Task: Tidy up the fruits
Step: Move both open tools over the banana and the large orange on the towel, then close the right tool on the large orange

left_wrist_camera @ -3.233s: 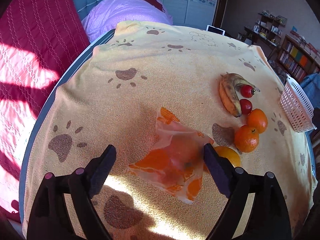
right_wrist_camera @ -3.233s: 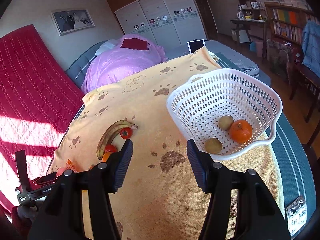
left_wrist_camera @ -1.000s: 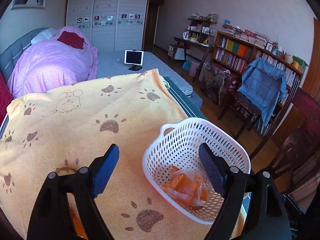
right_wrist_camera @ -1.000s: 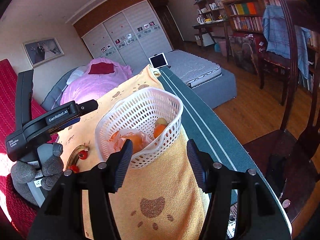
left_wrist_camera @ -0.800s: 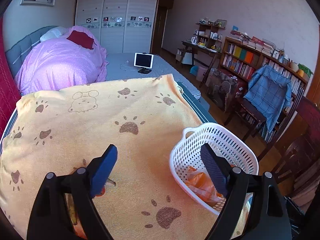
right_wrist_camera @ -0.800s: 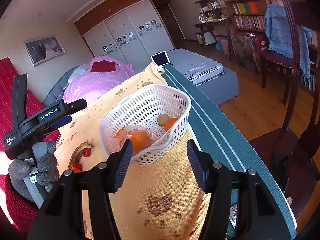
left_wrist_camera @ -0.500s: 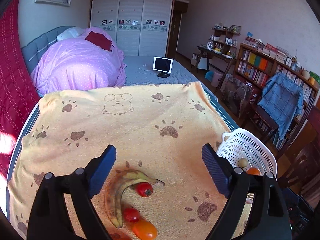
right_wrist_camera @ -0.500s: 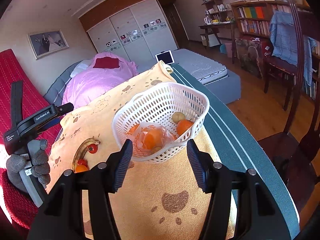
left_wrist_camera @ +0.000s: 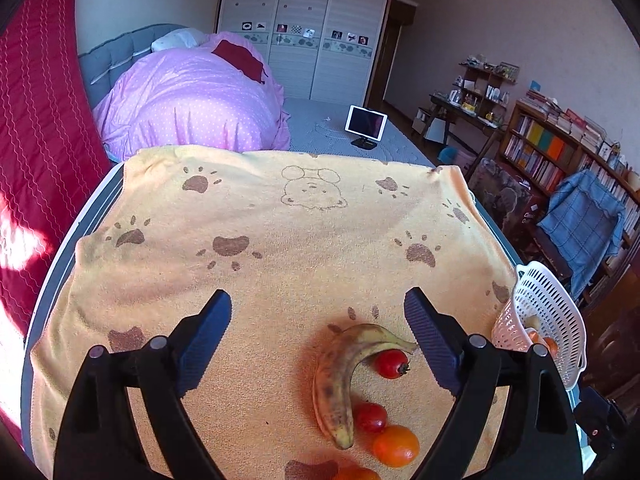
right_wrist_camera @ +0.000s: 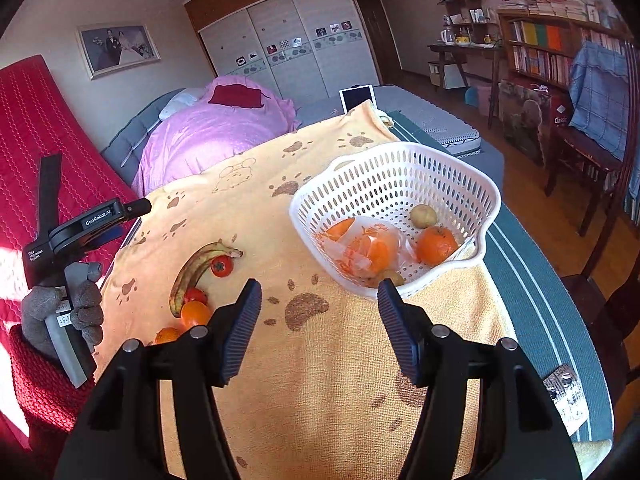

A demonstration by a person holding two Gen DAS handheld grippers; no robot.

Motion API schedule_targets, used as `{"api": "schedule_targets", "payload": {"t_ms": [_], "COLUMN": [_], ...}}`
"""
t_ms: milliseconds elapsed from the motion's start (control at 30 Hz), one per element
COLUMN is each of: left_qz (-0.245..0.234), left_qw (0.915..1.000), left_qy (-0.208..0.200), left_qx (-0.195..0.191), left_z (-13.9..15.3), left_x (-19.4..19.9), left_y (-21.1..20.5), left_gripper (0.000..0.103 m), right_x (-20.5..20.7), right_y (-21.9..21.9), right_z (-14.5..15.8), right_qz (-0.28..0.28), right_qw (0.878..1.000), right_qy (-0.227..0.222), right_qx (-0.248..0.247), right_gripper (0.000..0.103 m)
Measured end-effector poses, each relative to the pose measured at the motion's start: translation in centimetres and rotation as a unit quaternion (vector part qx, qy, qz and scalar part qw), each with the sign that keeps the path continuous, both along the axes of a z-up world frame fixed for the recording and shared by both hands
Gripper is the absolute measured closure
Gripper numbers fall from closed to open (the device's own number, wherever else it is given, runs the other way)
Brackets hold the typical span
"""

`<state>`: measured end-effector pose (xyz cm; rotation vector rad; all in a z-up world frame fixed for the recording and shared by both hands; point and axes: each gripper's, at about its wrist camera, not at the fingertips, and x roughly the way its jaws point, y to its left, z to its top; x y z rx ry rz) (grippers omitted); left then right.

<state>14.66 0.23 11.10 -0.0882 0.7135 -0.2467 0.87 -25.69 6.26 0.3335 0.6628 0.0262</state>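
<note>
1. A yellow-orange terry towel with brown paw prints (right_wrist_camera: 320, 380) covers the bed and carries everything.
2. The white perforated plastic basket (right_wrist_camera: 400, 176) sits at the towel's right edge, partly over the teal striped bedcover (right_wrist_camera: 532, 264).
3. The left gripper (left_wrist_camera: 316, 312) hangs above the towel's near half, jaws spread wide with nothing between them; a grey-gloved hand (right_wrist_camera: 64, 304) grips its handle beyond the towel's left edge.
4. The right gripper (right_wrist_camera: 320, 300) hovers over the towel's near middle, jaws wide apart and empty, its right fingertip in front of the basket's near rim.
5. A clear plastic bag printed in orange, holding an orange fruit (right_wrist_camera: 364, 252), lies in the basket's middle.
6. A spotted yellow banana (left_wrist_camera: 340, 372) curves on the towel left of the basket.
7. One mandarin (right_wrist_camera: 436, 246) rests in the basket beside the bag; another (left_wrist_camera: 396, 446) lies at the banana's near tip.
8. A brownish round fruit (right_wrist_camera: 424, 216) sits by the basket's far wall.
9. Two small red tomatoes lie against the banana: one (left_wrist_camera: 390, 364) inside its curve, one (left_wrist_camera: 370, 418) touching the mandarin.
</note>
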Motion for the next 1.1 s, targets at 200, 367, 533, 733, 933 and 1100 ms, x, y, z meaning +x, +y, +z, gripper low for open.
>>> {"api": "schedule_targets", "payload": {"t_ms": [200,367,533,733,933,1100], "left_qz": [0.002,0.015,0.019,0.020,0.020,0.017], "left_qw": [0.9998,0.9991,0.9989,0.9986,0.9983,0.9982], "left_qy": [0.020,0.038,0.043,0.049,0.053,0.057], "left_qx": [-0.009,-0.009,-0.008,-0.010,-0.014,-0.013], "left_z": [-1.9,-3.4,-4.0,-4.4,-4.7,-5.0], "left_x": [0.6,1.1,1.2,1.4,1.5,1.6], "left_y": [1.2,1.9,2.2,2.4,2.5,2.4], "left_gripper": [0.016,0.016,0.016,0.016,0.016,0.016], "right_x": [2.6,4.6,6.5,8.8,10.5,11.0], "right_y": [3.3,6.9,10.0,12.3,13.0,13.2], "right_z": [-1.2,-2.3,-3.3,-4.5,-5.4,-6.3], "right_qz": [0.070,0.132,0.179,0.210,0.207,0.206], "right_qw": [0.997,0.989,0.980,0.972,0.971,0.970], "right_qy": [0.040,0.064,0.085,0.105,0.117,0.130], "right_qx": [0.018,0.016,0.011,0.015,0.012,0.008], "right_gripper": [0.041,0.041,0.041,0.052,0.057,0.063]}}
